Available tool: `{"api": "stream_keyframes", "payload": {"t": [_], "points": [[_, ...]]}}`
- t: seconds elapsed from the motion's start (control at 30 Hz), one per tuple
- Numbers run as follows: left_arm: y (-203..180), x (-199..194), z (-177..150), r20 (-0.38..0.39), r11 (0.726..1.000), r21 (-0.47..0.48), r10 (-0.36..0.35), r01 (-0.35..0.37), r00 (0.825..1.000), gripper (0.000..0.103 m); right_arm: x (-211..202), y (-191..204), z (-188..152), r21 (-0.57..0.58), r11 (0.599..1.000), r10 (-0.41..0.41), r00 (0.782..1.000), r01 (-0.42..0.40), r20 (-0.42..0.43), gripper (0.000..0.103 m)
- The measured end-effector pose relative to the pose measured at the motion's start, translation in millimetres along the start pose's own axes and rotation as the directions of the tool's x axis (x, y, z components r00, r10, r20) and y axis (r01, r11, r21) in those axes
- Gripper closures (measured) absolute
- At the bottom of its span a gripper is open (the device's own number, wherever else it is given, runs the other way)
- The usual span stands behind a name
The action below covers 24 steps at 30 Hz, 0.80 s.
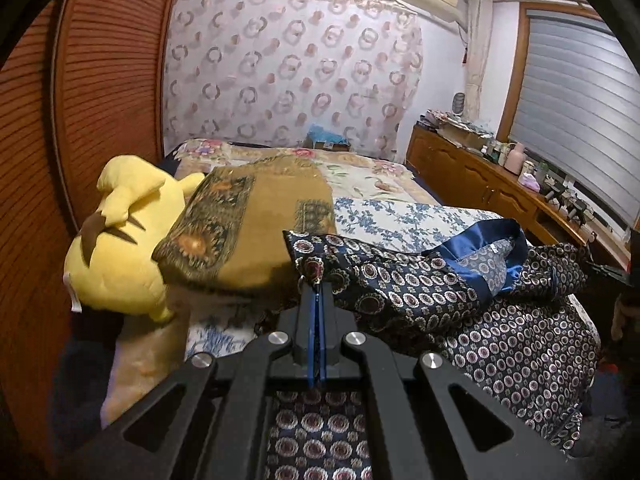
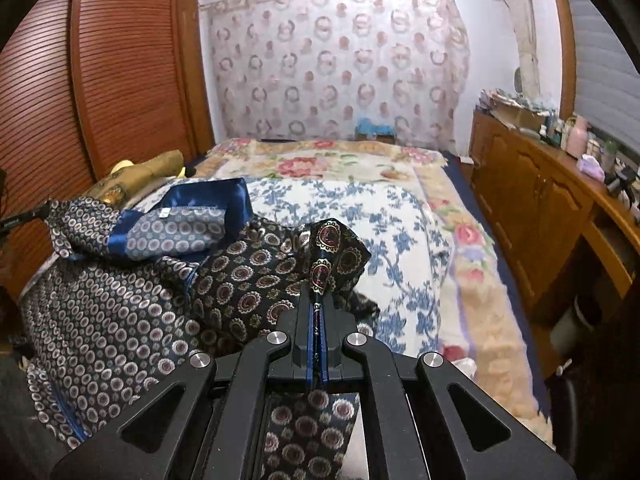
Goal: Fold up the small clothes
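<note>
A dark navy patterned garment (image 1: pixel 460 300) with a shiny blue satin collar (image 1: pixel 480 240) hangs lifted over the near end of the bed. My left gripper (image 1: pixel 316 286) is shut on one corner of it. My right gripper (image 2: pixel 318 300) is shut on another corner of the same garment (image 2: pixel 140 300), whose blue collar (image 2: pixel 208 200) faces up at the left. The cloth sags between the two grippers and drapes down past the bed's near edge. Each gripper's far tip shows faintly at the edge of the other view.
The bed (image 2: pixel 400 216) carries a blue-flowered sheet and a floral quilt. A yellow plush toy (image 1: pixel 120 240) and a mustard patterned cushion (image 1: pixel 248 216) lie at the left. A louvred wooden wardrobe (image 1: pixel 100 80) stands left; a wooden sideboard (image 2: pixel 540 184) with clutter runs along the right.
</note>
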State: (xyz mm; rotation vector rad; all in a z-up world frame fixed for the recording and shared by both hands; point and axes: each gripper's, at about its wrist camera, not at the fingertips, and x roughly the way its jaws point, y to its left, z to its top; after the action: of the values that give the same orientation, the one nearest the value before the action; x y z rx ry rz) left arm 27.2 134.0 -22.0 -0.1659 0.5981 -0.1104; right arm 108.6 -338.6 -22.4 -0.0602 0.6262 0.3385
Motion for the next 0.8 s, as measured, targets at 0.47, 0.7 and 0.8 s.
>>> {"api": "stream_keyframes", "payload": {"t": [0.47,0.7,0.8], "points": [[7.8,-40.5,-25.3,-0.013,0.999,-0.043,0.020,-0.020,1.000,0.103,-38.7,1.5,-34.6,-0.020,1.000,-0.009,0.998,0.007,-0.067,0.103],[4.7,-44.3,-24.4,-0.019,0.999,-0.005,0.036,-0.036,0.999,0.095,-33.3,1.6,-38.8,-0.030,0.999,-0.025,0.995,0.022,-0.096,0.098],[4.7,-50.1,-21.0,-0.004,0.999,0.007,0.045,-0.045,0.999,0.081,-36.5,2.2,-32.7,-0.046,0.998,-0.038,0.996,0.035,-0.076,0.085]]}}
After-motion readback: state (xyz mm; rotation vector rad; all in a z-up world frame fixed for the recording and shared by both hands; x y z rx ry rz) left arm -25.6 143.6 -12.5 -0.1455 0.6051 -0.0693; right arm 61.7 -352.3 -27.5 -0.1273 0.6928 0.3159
